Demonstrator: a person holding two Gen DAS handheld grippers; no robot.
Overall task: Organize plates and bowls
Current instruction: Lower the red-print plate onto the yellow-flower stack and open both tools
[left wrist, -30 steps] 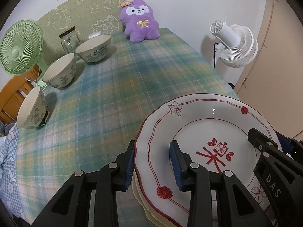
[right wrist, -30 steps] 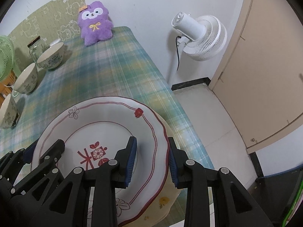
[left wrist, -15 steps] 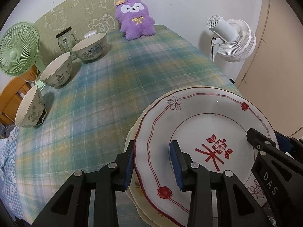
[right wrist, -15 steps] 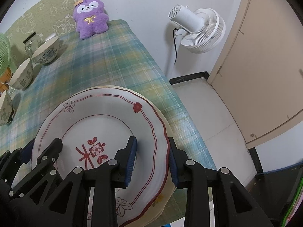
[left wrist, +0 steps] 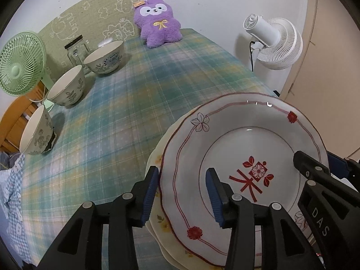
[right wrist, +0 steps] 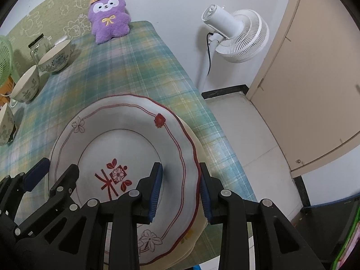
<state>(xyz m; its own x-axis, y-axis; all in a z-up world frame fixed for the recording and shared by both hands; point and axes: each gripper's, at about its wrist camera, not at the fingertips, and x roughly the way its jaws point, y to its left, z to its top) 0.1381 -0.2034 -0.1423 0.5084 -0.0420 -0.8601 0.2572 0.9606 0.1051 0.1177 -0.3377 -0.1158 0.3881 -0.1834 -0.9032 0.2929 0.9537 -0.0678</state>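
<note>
Gripping stacked plates, three empty bowls

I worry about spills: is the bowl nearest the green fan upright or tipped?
Tipped. The bowl leans on its side, mouth facing sideways, propped on a dark block; nothing visible inside.

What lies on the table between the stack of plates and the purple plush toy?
Only bare plaid tablecloth between the stack of plates and purple plush toy; the left wrist view shows it.
</note>
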